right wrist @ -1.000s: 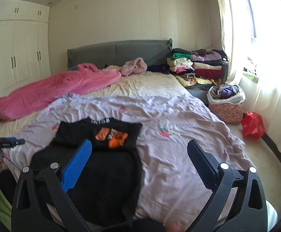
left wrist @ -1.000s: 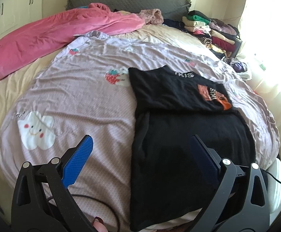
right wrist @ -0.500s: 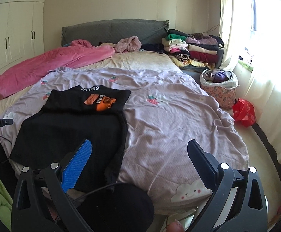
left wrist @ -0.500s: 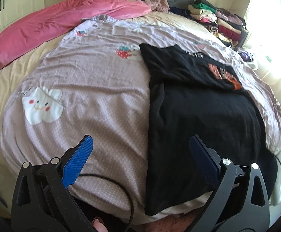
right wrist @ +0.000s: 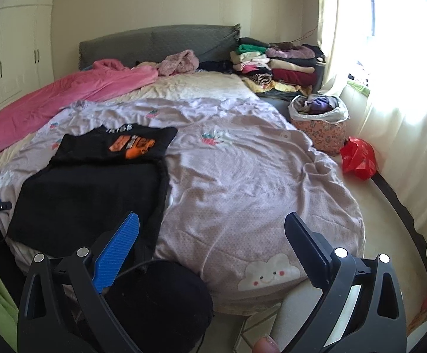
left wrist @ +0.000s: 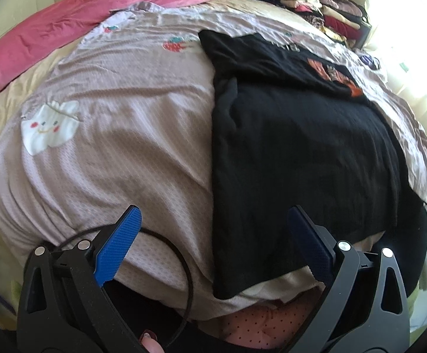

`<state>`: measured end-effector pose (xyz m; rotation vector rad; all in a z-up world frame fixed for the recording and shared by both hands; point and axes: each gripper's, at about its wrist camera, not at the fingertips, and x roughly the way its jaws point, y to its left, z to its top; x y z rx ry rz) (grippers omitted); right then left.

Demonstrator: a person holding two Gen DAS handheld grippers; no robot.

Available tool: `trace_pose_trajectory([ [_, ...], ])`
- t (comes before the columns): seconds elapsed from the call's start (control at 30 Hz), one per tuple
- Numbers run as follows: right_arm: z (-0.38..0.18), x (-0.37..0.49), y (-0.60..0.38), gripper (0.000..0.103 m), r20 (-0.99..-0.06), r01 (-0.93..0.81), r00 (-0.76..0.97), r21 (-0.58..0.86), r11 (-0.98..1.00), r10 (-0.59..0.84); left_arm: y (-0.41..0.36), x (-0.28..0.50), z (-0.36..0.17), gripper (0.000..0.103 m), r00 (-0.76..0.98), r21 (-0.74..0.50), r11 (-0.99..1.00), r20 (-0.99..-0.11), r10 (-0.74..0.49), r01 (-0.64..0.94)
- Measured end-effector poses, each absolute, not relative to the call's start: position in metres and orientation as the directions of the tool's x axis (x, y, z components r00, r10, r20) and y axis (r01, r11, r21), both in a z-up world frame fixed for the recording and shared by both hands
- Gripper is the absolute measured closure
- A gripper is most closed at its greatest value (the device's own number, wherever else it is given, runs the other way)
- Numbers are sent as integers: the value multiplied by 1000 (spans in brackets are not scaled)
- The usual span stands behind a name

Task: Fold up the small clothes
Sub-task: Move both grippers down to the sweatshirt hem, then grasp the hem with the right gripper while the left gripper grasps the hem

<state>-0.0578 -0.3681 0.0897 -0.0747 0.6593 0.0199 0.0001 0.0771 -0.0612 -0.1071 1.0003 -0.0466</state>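
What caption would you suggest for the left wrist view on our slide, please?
Open left gripper hovering over the near hem of a black T-shirt spread on a lilac bedspread.

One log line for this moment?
black printed T-shirt: flat on lilac bedsheet | left gripper: open, empty | right gripper: open, empty

Left tool [left wrist: 213,235], right tool [right wrist: 212,236]: black frames, blue ribbed pads, silver screws

Cream walls [right wrist: 154,0], white wardrobes [right wrist: 13,53], a grey headboard [right wrist: 154,41], and bright sun through the curtained window [right wrist: 390,58].
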Motion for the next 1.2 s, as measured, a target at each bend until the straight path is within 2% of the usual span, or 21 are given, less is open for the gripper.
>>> trace_pose_trajectory([
  [0.33, 40, -23, -319, 5, -706, -217, 697, -36, 975, 129, 67, -1, -74, 11, 526, -90, 996, -847, -76, -1],
  [0.4, 27, -14, -308, 5, -731, -244, 667, -36, 969, 141, 67, 0, -75, 17, 524, -96, 995, -848, -81, -2],
  [0.67, -5, 9, -285, 5, -795, -286, 580, 5, 958, 177, 71, 0, -78, 24, 516, -111, 994, -851, -95, -1],
  [0.73, -12, 13, -283, 5, -807, -288, 562, 17, 957, 184, 70, 0, -79, 30, 515, -113, 994, -851, -98, 3],
  [0.87, -21, 23, -276, 7, -826, -292, 533, 27, 956, 186, 70, 0, -80, 30, 512, -119, 993, -853, -105, 5],
  [0.9, -23, 26, -276, 12, -832, -292, 522, 32, 956, 188, 70, 0, -80, 32, 511, -121, 993, -853, -108, 8],
  [0.93, -25, 29, -275, 19, -838, -287, 512, 36, 957, 186, 70, 0, -81, 39, 510, -121, 993, -853, -108, 8],
  [0.97, -27, 32, -275, 21, -844, -281, 503, 41, 959, 184, 70, 0, -81, 42, 508, -122, 993, -854, -109, 8],
  [1.1, -39, 43, -278, 28, -861, -258, 476, 57, 965, 178, 71, 1, -81, 42, 506, -127, 992, -855, -114, 8],
  [1.17, -45, 47, -282, 42, -871, -234, 457, 81, 969, 183, 71, 1, -82, 42, 504, -129, 992, -856, -115, 9],
  [1.2, -46, 48, -284, 60, -870, -228, 455, 89, 970, 187, 71, 1, -82, 42, 503, -128, 992, -856, -115, 9],
])
